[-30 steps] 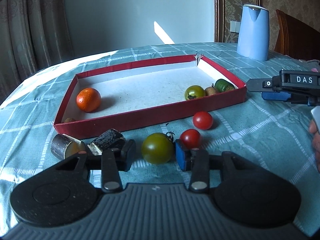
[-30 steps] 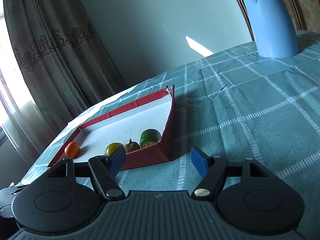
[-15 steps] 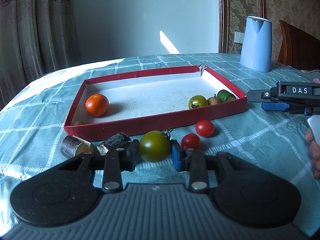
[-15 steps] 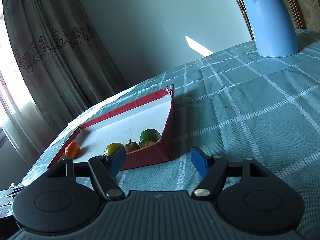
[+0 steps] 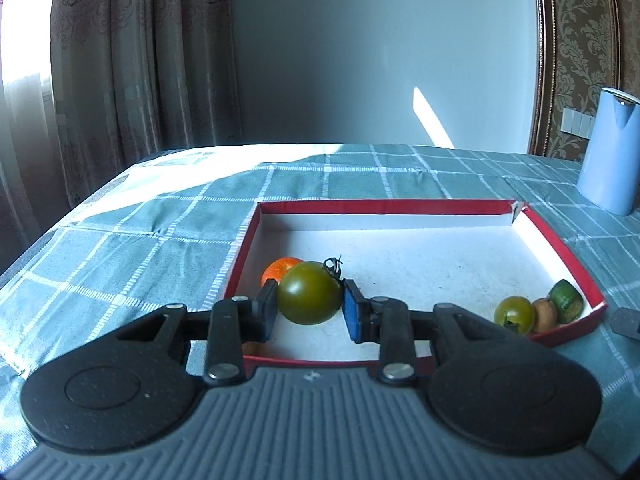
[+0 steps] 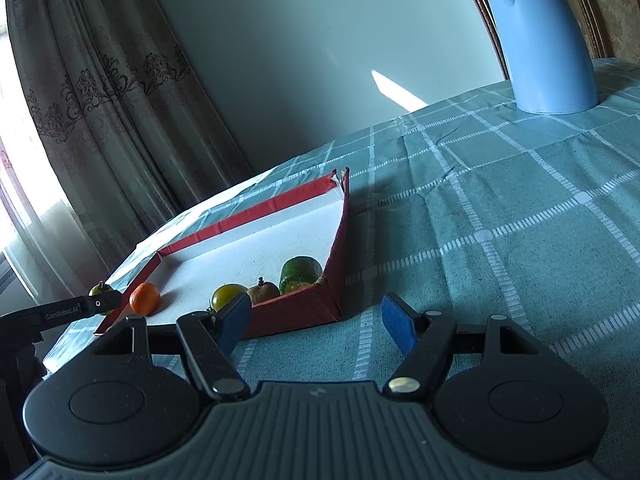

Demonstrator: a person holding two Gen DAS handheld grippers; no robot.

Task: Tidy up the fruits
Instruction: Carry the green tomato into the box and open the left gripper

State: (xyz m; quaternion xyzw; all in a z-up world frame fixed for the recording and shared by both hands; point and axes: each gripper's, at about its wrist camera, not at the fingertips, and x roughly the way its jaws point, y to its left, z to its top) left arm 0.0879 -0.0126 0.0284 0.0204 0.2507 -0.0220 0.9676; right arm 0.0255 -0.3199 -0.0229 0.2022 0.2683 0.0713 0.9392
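Holding a big green tomato (image 5: 310, 298) between its pads, the left gripper (image 5: 309, 309) has its jaws clamped snug on both sides of the fruit, which hangs over the near left part of the red tray (image 5: 384, 206). The little dried stem sticks up at the top right of it. Right behind it, partly hidden, sits an orange (image 5: 280, 270) on the tray's white floor.

Over in the tray's near right corner the left wrist view shows three pieces bunched together: a small green tomato (image 5: 514, 314), a brownish fruit (image 5: 546, 314) and a dark green one (image 5: 566, 301) leaning on the wall.

The right wrist view is where it gets interesting. From there the tray (image 6: 336, 248) shows from its right end, so that same trio lines up along the near wall: small green tomato (image 6: 228, 295), brownish fruit (image 6: 263, 293), dark green one (image 6: 301, 274). The orange (image 6: 145, 298) shows whole here, at the far end. You can also see one finger of the left gripper from the side, a black bar with lettering, with the carried tomato (image 6: 100, 290) peeking out behind it at the tray's far edge.

The right gripper (image 6: 316, 322) has its jaws spread wide with nothing between them, just checked teal tablecloth (image 6: 500, 208) beneath. A pale blue kettle (image 6: 536, 40) stands well apart from the tray; the left view only catches it at the right edge.
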